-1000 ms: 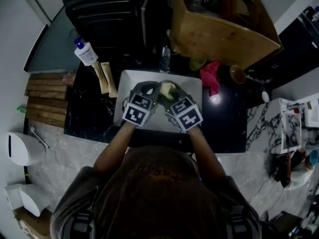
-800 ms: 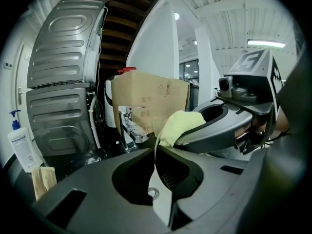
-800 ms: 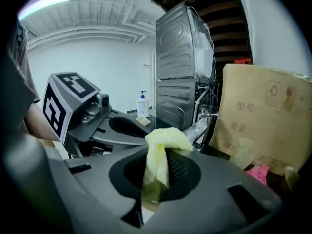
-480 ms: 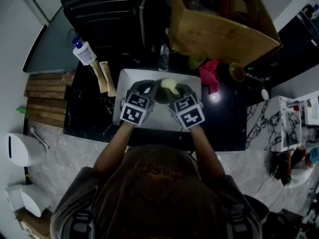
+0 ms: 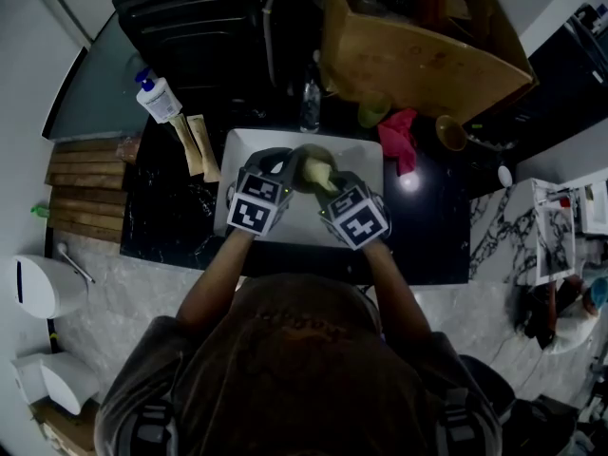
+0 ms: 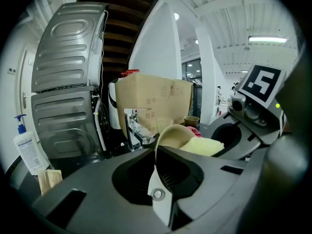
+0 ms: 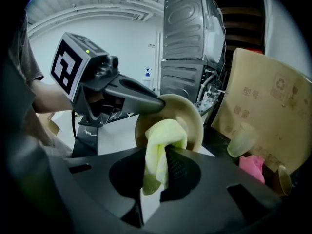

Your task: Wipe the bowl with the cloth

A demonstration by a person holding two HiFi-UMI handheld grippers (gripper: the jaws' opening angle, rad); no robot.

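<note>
A tan bowl (image 5: 306, 156) is held on edge over the white sink (image 5: 366, 155). My left gripper (image 5: 288, 166) is shut on the bowl's rim (image 6: 168, 133). My right gripper (image 5: 325, 184) is shut on a yellow cloth (image 7: 160, 150), whose bunched top is pressed into the bowl's hollow (image 7: 187, 116). In the left gripper view the cloth (image 6: 204, 146) shows just behind the rim, with the right gripper (image 6: 253, 113) close beside it. The left gripper (image 7: 114, 94) reaches the bowl's top edge in the right gripper view.
A faucet (image 6: 135, 128) stands behind the sink. A cardboard box (image 5: 418, 55), a green cup (image 7: 240, 139), a pink cloth (image 5: 399, 141) and a brown cup (image 5: 450, 137) sit at the back right. A soap bottle (image 5: 158, 99) stands at the back left, wooden slats (image 5: 87, 188) further left.
Both grippers and the bowl have shifted slightly over the sink, and the cloth has slid a little inside the bowl. Both holds are unchanged.
</note>
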